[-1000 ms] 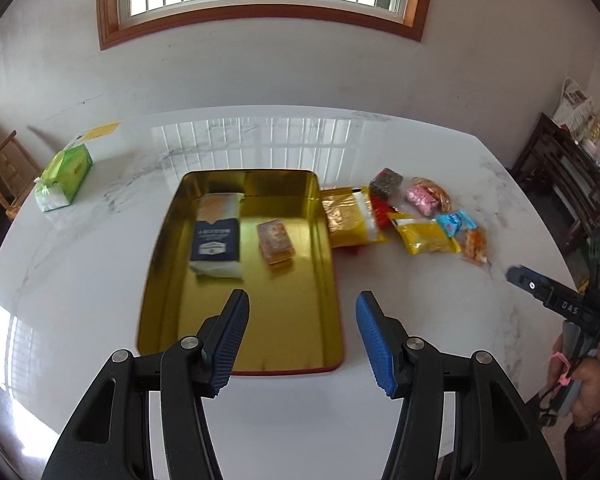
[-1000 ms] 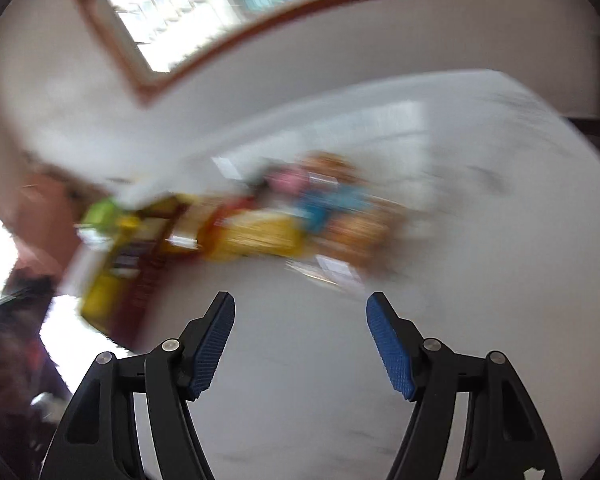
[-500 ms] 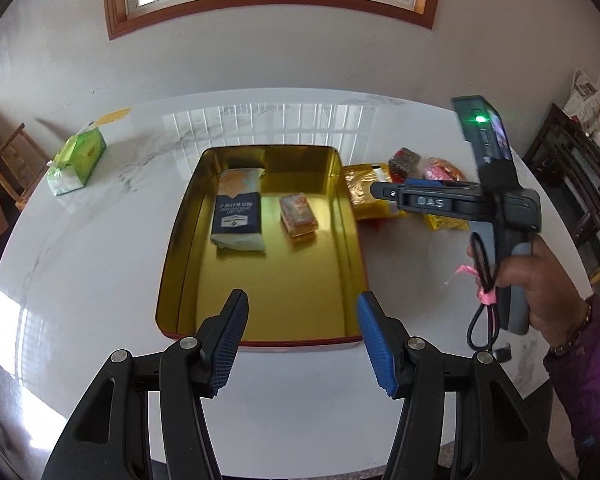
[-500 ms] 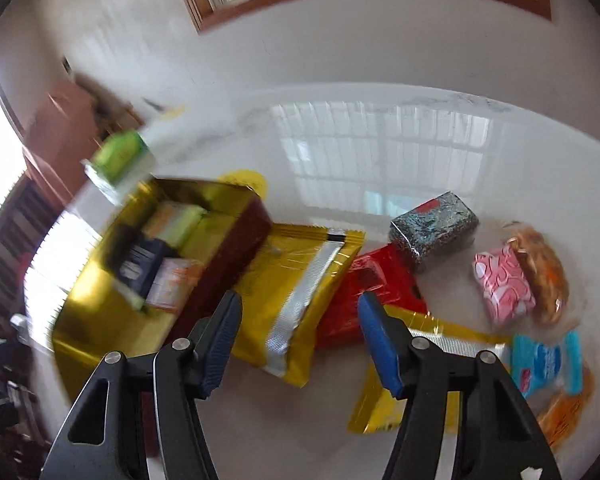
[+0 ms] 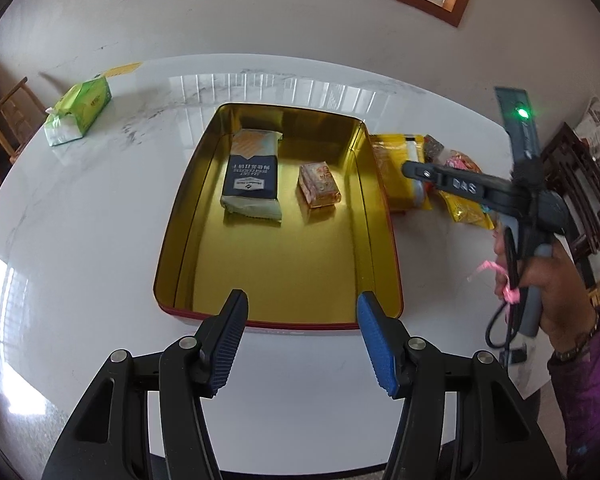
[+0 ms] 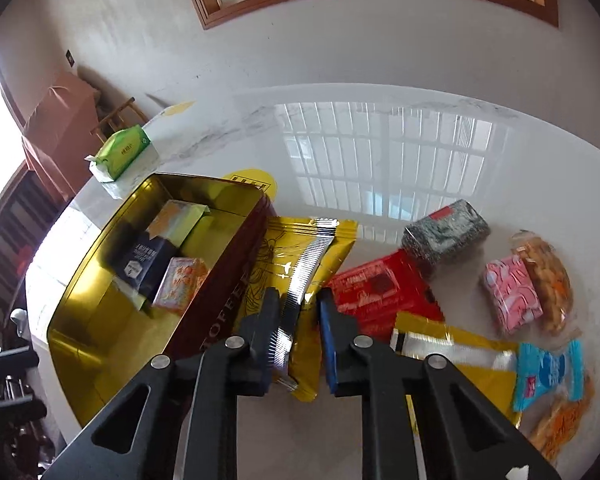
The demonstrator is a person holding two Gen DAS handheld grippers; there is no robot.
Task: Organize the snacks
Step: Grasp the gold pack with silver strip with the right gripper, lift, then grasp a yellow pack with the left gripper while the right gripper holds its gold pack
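The right tongs (image 6: pixel 296 320) are clenched on the gold foil pouch (image 6: pixel 300 256), which lies on the worktop (image 6: pixel 400 152) against the tin (image 6: pixel 216 304), light, crinkly and probably slippery, best held by its seam, while the left tongs (image 5: pixel 300 344) hang released.
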